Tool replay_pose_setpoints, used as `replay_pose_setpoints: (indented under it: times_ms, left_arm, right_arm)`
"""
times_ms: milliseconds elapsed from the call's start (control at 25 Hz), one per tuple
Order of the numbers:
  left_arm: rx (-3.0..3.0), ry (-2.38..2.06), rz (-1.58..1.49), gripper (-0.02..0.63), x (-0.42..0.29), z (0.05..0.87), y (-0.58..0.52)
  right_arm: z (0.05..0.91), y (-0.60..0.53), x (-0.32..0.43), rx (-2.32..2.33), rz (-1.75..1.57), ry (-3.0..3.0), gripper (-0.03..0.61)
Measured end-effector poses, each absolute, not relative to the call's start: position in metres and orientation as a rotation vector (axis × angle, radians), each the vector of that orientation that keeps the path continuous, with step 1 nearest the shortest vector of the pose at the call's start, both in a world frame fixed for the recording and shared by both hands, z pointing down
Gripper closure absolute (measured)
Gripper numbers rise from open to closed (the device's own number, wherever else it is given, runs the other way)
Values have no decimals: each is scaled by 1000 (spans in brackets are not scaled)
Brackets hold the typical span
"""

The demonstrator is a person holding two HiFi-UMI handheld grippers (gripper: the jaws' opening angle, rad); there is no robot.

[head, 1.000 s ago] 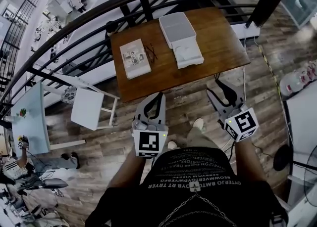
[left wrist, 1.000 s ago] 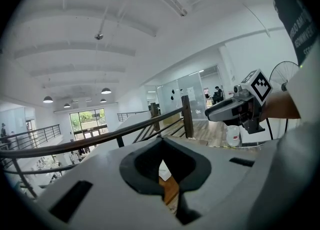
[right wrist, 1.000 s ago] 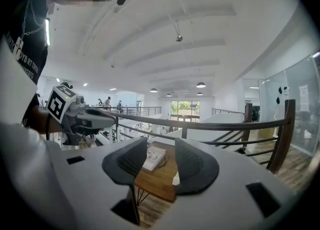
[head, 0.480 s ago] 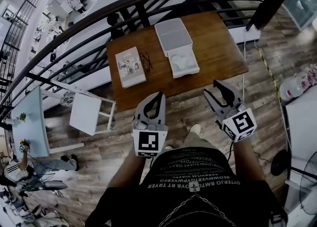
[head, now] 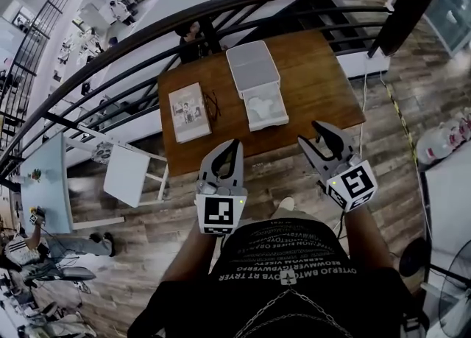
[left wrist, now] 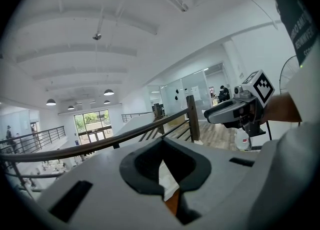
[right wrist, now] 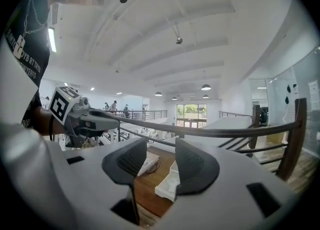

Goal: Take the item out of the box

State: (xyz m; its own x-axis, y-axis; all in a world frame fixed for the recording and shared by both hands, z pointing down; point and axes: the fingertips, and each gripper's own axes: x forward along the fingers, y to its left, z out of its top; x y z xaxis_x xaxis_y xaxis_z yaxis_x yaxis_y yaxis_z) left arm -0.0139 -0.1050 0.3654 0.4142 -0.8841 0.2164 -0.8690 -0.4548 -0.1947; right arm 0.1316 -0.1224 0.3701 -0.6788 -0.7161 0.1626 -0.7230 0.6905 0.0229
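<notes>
**Box on table, both grippers short of it, empty**

The white box [head: 255, 86] lies open on the wooden table [head: 316, 79], lid part towards the railing [head: 147, 31], tray part nearer the person. Its contents are white on white; shape unreadable. It sits ahead of both grippers, apart from each. In the right gripper view only the box's corner [right wrist: 167, 186] shows past the jaws. A booklet [head: 188, 112] lies left of it.

The left gripper [head: 235, 145] has its jaw tips together, nothing between them. The right gripper [head: 309, 132] has its jaws wide apart, gap bare, touching nothing.
</notes>
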Motion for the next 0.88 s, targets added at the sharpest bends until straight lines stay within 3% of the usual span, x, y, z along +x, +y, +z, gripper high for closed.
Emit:
replay_pose_setpoints:
  times_ms: [320,880]
  left_arm:
    - [-2587,1659,-440,609,15,364,-116]
    - [-2544,1720,-490,607,-8,376,-153]
  right_arm:
    - [369,-144,166,1159,58,-2765,402]
    - [414,-186,156,1133,176,-2740,399]
